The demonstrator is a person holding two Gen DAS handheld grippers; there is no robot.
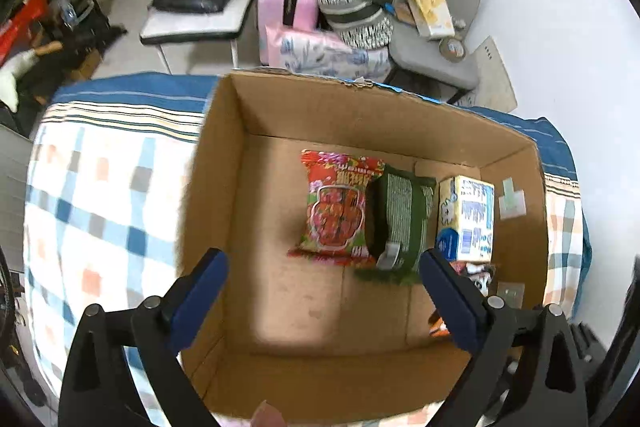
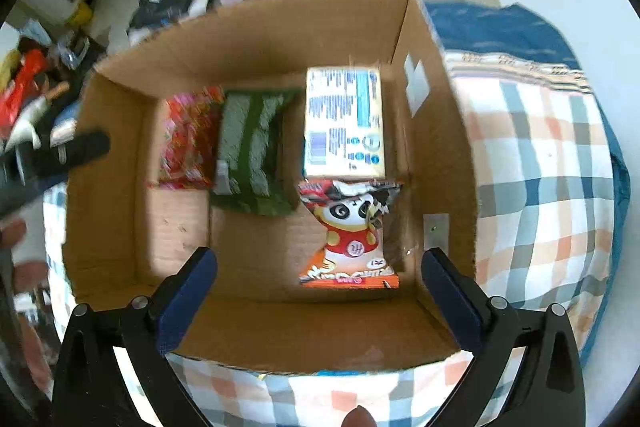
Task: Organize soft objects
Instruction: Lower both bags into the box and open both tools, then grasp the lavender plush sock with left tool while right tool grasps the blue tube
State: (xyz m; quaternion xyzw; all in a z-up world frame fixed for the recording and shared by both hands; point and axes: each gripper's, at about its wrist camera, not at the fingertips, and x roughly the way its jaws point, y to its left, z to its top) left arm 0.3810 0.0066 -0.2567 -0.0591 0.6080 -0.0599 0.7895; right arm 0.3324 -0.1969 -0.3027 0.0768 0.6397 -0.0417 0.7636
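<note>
An open cardboard box (image 1: 224, 155) (image 2: 256, 43) sits on a checked bedspread. In it lie a red snack packet (image 1: 336, 207) (image 2: 186, 139), a green packet (image 1: 400, 219) (image 2: 252, 151), a white and blue tissue pack (image 1: 466, 219) (image 2: 344, 119) and a panda snack packet (image 2: 352, 231), which is partly hidden in the left wrist view (image 1: 476, 273). My left gripper (image 1: 322, 301) is open and empty above the box's near side. My right gripper (image 2: 318, 301) is open and empty above the box's near wall.
The checked bedspread (image 1: 100, 195) (image 2: 536, 163) lies around the box. Beyond the bed stand a white chair (image 1: 200, 11), a pink suitcase (image 1: 284, 11) and a grey chair (image 1: 440, 39) with clutter. The left tool (image 2: 56, 155) shows at the right view's left edge.
</note>
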